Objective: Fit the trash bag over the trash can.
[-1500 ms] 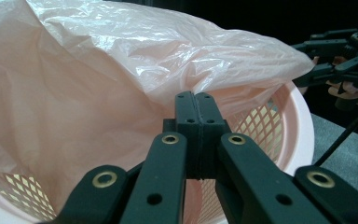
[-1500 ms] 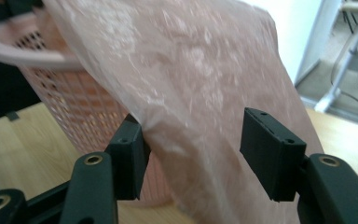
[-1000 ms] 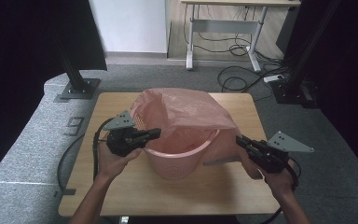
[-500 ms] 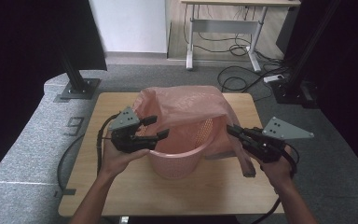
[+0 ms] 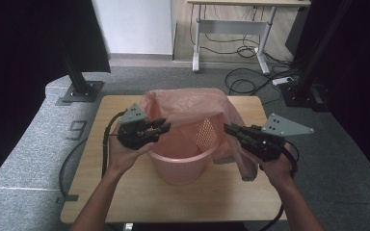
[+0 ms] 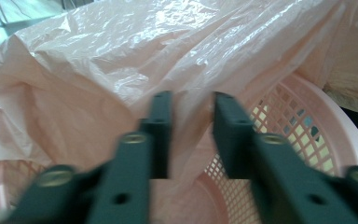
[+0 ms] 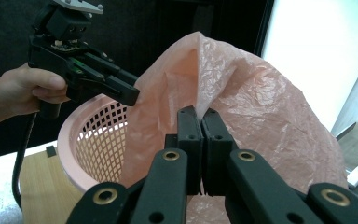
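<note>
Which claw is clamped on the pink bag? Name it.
The right claw: its jaws are shut on the bag film. The left claw has just been closing, but its jaws stand apart, film in the gap unpinched.

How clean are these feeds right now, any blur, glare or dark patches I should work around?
Left gripper view: its own jaws are soft and smeared up close, and the bag shows bright sheen on its creases. Right gripper view: sharp on jaws and bag, but the white panel at right is blown out. High view: table evenly lit, both sides fall to black.
</note>
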`<state>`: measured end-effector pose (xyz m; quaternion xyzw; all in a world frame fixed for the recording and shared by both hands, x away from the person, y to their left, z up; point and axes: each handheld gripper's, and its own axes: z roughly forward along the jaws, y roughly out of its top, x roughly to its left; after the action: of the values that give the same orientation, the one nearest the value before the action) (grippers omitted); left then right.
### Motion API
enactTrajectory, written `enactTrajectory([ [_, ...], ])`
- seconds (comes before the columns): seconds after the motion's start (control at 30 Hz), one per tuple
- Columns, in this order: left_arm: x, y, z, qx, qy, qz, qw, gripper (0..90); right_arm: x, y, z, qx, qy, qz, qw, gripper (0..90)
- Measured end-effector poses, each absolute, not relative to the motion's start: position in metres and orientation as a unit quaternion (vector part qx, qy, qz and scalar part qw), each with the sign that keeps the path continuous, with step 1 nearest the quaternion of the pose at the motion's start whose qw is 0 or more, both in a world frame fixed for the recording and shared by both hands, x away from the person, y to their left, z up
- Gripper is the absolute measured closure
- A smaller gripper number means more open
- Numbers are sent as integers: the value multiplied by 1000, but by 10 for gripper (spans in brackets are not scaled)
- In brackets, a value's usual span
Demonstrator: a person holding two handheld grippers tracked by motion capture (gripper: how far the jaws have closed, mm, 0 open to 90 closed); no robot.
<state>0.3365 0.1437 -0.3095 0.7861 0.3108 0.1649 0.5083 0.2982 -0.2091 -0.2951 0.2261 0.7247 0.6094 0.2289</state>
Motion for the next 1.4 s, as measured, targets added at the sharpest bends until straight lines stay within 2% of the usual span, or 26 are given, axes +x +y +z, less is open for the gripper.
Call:
enactTrajectory([
  [0.07, 336, 143, -309, 789, 307, 154, 508, 855, 299, -211, -297, 230, 723, 611, 226, 872],
  [0.13, 335, 142, -310, 787, 308, 160, 511, 892, 300, -214, -299, 232, 723, 612, 222, 870],
  [0.37, 330, 140, -310, 790, 293, 156, 515, 897, 302, -228, -311, 247, 717, 617, 209, 833],
  [0.43, 328, 140, -310, 791, 290, 153, 516, 897, 303, -231, -316, 252, 717, 615, 209, 777],
  [0.6, 322, 143, -311, 791, 290, 146, 518, 898, 299, -236, -339, 283, 716, 600, 218, 525],
  [0.7, 320, 145, -313, 790, 289, 140, 522, 898, 290, -238, -355, 302, 715, 586, 233, 435],
  [0.83, 319, 144, -314, 793, 286, 135, 521, 898, 284, -241, -375, 329, 711, 580, 222, 371],
  [1.1, 319, 142, -314, 797, 283, 132, 518, 897, 292, -234, -405, 358, 717, 549, 238, 272],
  [1.13, 320, 142, -314, 797, 283, 132, 518, 897, 294, -233, -409, 364, 717, 545, 238, 280],
  [1.2, 320, 143, -314, 796, 284, 131, 519, 897, 299, -234, -417, 371, 718, 544, 226, 356],
  [1.33, 319, 144, -314, 796, 282, 130, 520, 897, 307, -238, -423, 364, 724, 547, 211, 727],
  [1.4, 319, 144, -314, 794, 281, 129, 523, 896, 309, -241, -417, 359, 721, 548, 227, 823],
])
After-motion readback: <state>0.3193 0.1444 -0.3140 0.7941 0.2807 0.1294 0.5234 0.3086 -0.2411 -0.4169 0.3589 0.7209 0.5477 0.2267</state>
